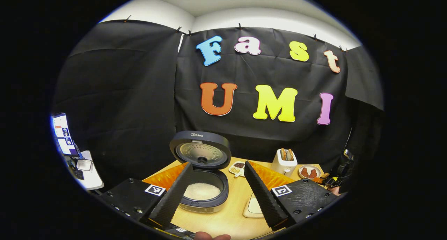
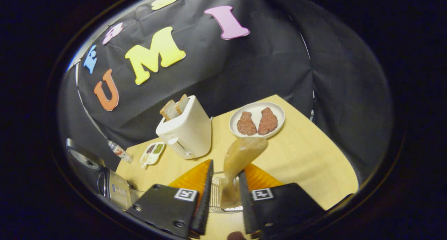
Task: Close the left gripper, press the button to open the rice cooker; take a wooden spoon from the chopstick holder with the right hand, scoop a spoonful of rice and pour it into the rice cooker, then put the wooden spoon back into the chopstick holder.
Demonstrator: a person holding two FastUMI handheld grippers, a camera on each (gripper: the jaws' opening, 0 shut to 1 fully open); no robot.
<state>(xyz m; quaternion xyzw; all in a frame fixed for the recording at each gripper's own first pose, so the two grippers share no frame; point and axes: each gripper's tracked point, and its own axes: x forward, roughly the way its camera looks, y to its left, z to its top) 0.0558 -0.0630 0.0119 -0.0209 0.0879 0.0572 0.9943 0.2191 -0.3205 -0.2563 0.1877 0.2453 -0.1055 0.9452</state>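
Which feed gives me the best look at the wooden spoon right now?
The right gripper view: the wooden spoon stands right between the right gripper fingers, bowl up, handle down in the wire chopstick holder. In the left gripper view I can't make the spoon out; the right gripper is small at the far edge.

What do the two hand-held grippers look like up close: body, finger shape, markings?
Left hand-held gripper: black textured body blocks with screws, a square black-and-white tag on each, orange panels behind, two long wedge fingers with ridged inner faces. Right hand-held gripper: the same build, tags and orange panels.
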